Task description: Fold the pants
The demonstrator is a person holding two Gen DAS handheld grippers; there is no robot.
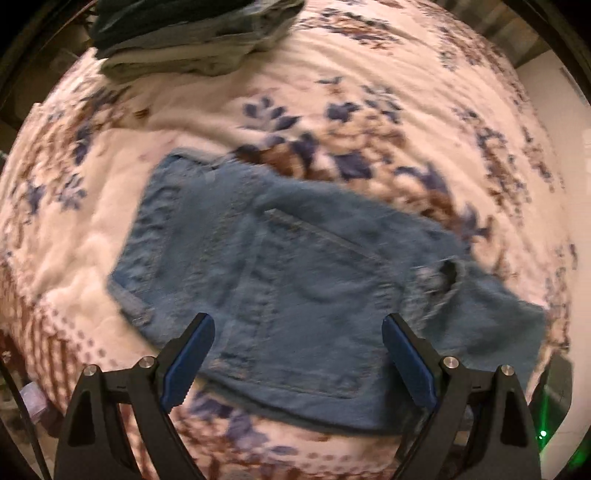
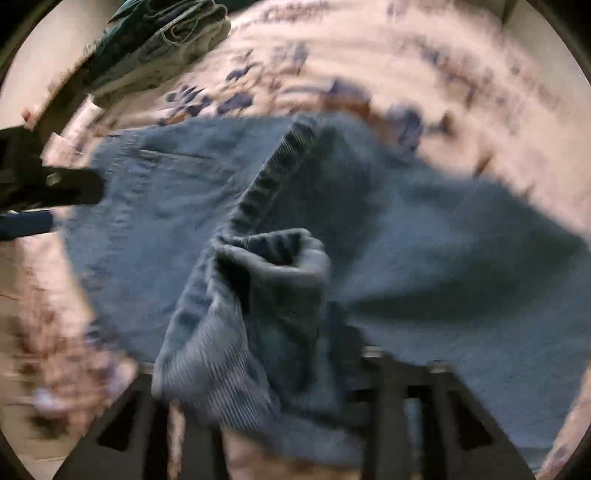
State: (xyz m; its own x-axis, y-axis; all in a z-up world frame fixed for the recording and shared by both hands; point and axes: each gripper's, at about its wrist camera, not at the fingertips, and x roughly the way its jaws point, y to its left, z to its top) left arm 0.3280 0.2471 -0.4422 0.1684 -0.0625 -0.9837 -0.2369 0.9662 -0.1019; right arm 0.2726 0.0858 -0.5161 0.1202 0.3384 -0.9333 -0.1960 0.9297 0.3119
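Blue denim pants (image 1: 280,280) lie partly folded on a floral bedspread (image 1: 332,96). My left gripper (image 1: 295,354) is open and empty, hovering over the pants' near edge with the back pocket between its blue pads (image 1: 188,358). In the right wrist view my right gripper (image 2: 266,369) is shut on a bunched hem of the pants (image 2: 258,295) and lifts it above the rest of the denim (image 2: 443,258); the fabric hides its fingertips. The left gripper shows at that view's left edge (image 2: 55,199).
A stack of folded clothes (image 1: 192,33) sits at the far left corner of the bed, also in the right wrist view (image 2: 159,40). The bed's edge runs along the left and bottom. A green light (image 1: 543,435) glows at lower right.
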